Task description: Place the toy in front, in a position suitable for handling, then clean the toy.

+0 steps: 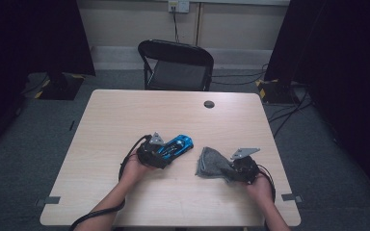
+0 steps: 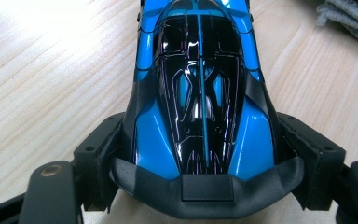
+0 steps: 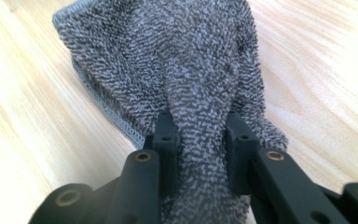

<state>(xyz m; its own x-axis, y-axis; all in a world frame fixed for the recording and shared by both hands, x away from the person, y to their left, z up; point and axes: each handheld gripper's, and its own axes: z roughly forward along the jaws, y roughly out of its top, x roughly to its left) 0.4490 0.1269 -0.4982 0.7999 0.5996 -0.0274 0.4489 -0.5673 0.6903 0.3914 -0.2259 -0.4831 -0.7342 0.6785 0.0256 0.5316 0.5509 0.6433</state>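
Note:
A blue and black toy car point(image 1: 177, 146) lies on the light wood table point(image 1: 125, 115), left of centre. My left gripper point(image 1: 160, 155) is shut on its rear end; in the left gripper view the car point(image 2: 200, 93) sits between the two black pads point(image 2: 98, 158), which press on its sides. A grey terry cloth point(image 1: 211, 163) lies bunched to the right of the car. My right gripper point(image 1: 232, 169) is shut on a fold of it, and the right gripper view shows the cloth point(image 3: 177, 60) pinched between both pads point(image 3: 167, 135).
A black folding chair point(image 1: 176, 65) stands behind the table's far edge. A dark round cable port point(image 1: 209, 104) sits near the far right of the tabletop. Cables trail on the floor at the right. The person's forearms enter from the near edge.

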